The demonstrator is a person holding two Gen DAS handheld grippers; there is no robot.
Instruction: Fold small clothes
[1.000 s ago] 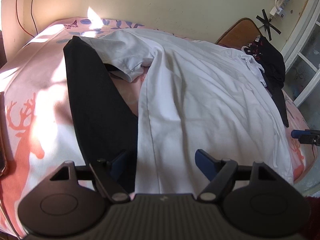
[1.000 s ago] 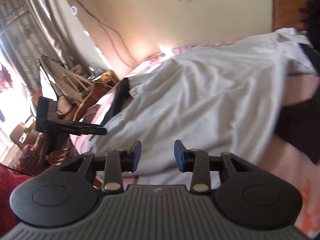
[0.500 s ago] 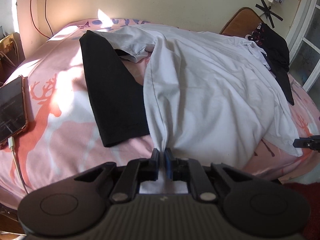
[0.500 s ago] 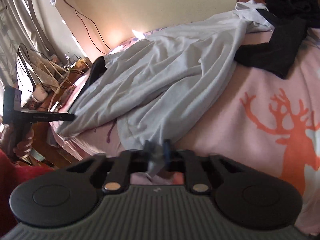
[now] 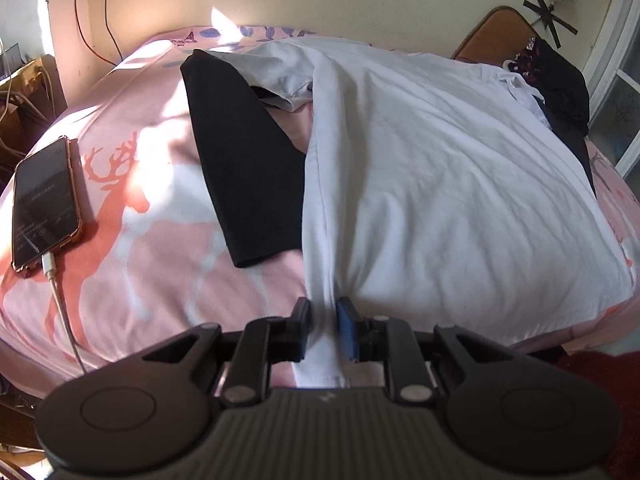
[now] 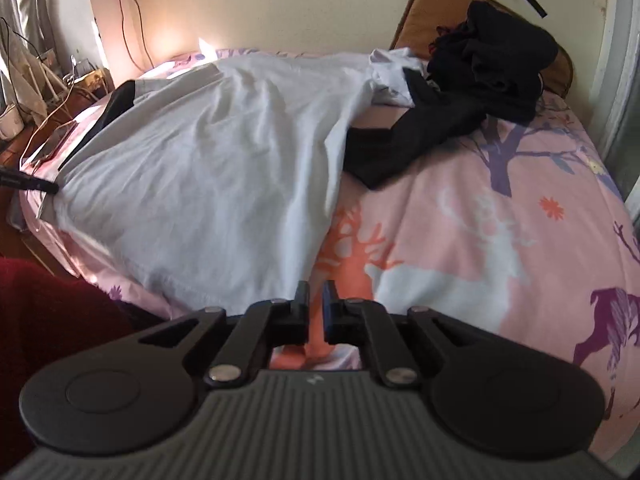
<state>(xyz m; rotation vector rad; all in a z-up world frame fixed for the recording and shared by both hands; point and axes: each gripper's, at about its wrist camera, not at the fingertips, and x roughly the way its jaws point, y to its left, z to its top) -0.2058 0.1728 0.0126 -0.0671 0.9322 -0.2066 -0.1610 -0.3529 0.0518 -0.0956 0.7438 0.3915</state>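
In my left wrist view, the left claw [image 5: 324, 320] is loosening compared with half a second ago, when it was clamped tight; its jaws are opening, yet the hem fold of the one white shirt [image 5: 432, 184] is still sitting between the pads, touching both. I'm counting one black garment [image 5: 244, 168] beside the shirt, one phone [image 5: 42, 208] on the bed [image 5: 132, 264], and one dark pile [image 5: 560, 92] at the headboard.

In my right wrist view, the right claw [image 6: 316, 304] is opening too, and I'm now seeing only bedsheet between its jaws, where white cloth was pinched before. The shirt is lying spread across the bed to its left.
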